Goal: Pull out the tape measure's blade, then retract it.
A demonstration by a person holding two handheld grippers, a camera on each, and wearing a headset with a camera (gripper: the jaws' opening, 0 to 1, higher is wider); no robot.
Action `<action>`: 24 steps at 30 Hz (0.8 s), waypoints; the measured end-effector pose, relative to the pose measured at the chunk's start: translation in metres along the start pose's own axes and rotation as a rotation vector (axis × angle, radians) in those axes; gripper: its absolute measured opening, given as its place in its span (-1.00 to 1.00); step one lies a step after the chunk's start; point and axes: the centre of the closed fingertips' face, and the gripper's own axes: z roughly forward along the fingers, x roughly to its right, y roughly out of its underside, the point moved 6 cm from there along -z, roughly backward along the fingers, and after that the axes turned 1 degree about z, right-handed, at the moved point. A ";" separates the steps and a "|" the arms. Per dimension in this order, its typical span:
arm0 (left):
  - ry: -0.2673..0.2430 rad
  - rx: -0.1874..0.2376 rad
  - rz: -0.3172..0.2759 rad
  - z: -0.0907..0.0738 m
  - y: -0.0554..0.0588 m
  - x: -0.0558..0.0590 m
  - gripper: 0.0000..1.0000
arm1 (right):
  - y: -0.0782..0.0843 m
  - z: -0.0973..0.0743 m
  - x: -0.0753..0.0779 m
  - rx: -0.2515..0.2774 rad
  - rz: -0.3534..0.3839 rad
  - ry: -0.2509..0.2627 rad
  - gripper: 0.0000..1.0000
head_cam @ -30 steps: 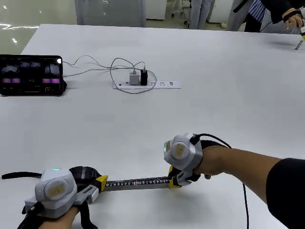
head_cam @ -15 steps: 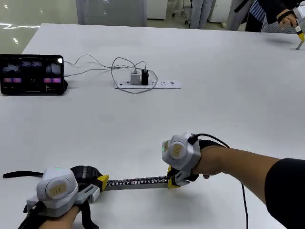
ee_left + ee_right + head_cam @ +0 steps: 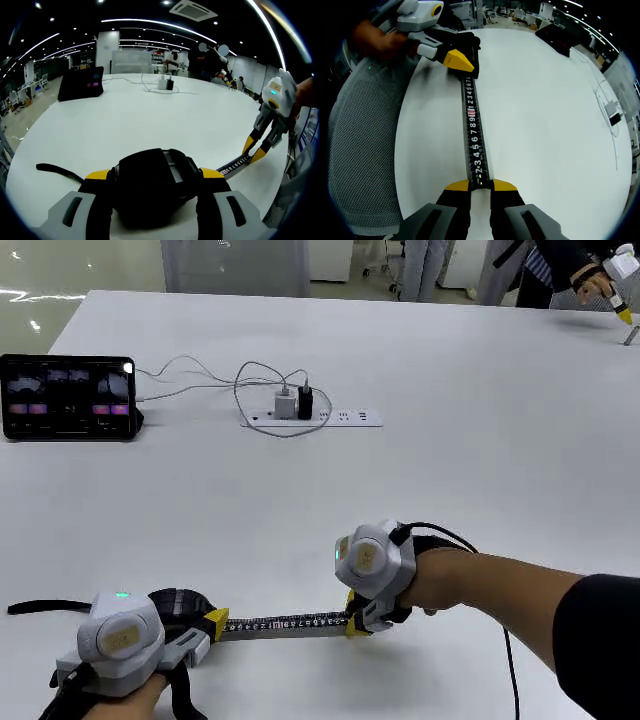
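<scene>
Head view: white table [image 3: 450, 440] holds tablet [image 3: 68, 397], power strip [image 3: 330, 417]; left gripper [image 3: 155, 174] clamps tape case [image 3: 180, 603], right gripper [image 3: 481, 186] pinches blade [image 3: 471, 125].

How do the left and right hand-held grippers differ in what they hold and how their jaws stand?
The left hand-held gripper clamps the black tape measure case; the right hand-held gripper pinches the blade near its tip. The left's jaws stand wide around the case; the right's are almost together on the thin blade. Both are yellow-tipped and sit low over the white table.
</scene>
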 end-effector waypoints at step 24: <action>0.002 -0.010 0.001 0.000 0.000 0.000 0.29 | -0.011 0.003 -0.001 0.021 0.014 -0.014 -0.80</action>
